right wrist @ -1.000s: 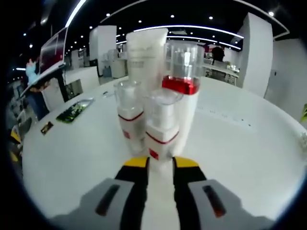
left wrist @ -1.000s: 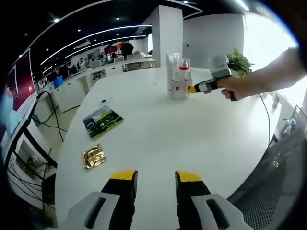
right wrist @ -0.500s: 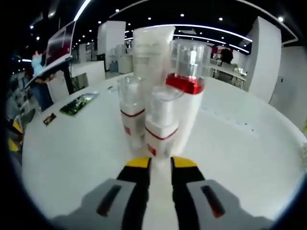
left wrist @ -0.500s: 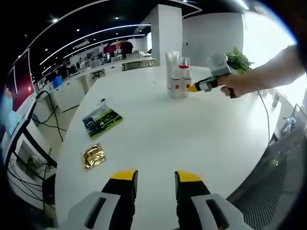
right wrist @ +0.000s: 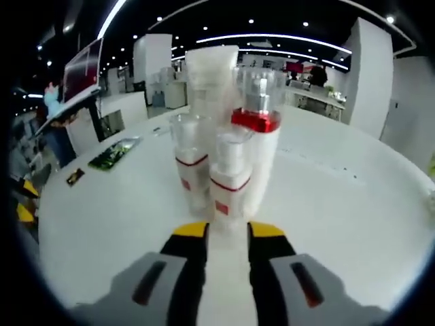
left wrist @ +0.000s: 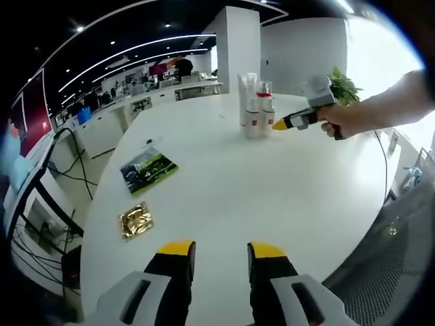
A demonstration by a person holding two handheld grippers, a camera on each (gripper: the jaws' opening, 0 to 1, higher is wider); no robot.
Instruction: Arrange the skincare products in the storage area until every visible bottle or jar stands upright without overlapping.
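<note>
1. Since a second ago the right claw [right wrist: 227,231] has drawn back from the front bottle [right wrist: 230,178]: its yellow tips, which flanked the bottle's base, now stand just short of it, apart and holding nothing.
2. Four products stand upright in a tight cluster on the white worktop [right wrist: 353,224].
3. In the right gripper view the front bottle, with a clear cap and a red band, is nearest the tips.
4. Just beside it stands a second small bottle [right wrist: 191,163] of the same kind.
5. Behind them rise a tall bottle [right wrist: 262,129] with a red collar and clear cap, and a white tube [right wrist: 211,81]; whether they touch, I cannot tell.
6. In the left gripper view the cluster [left wrist: 255,109] sits far across the worktop [left wrist: 272,197], with the right claw [left wrist: 277,125] just beside it, held by a hand [left wrist: 343,122].
7. The left claw [left wrist: 221,250] hovers low over the near edge, its tips apart, gripping nothing.
8. A green booklet [left wrist: 147,167] and a gold packet [left wrist: 136,219] lie flat, well apart from the bottles.
9. A plant [left wrist: 342,85] stands behind the hand.
</note>
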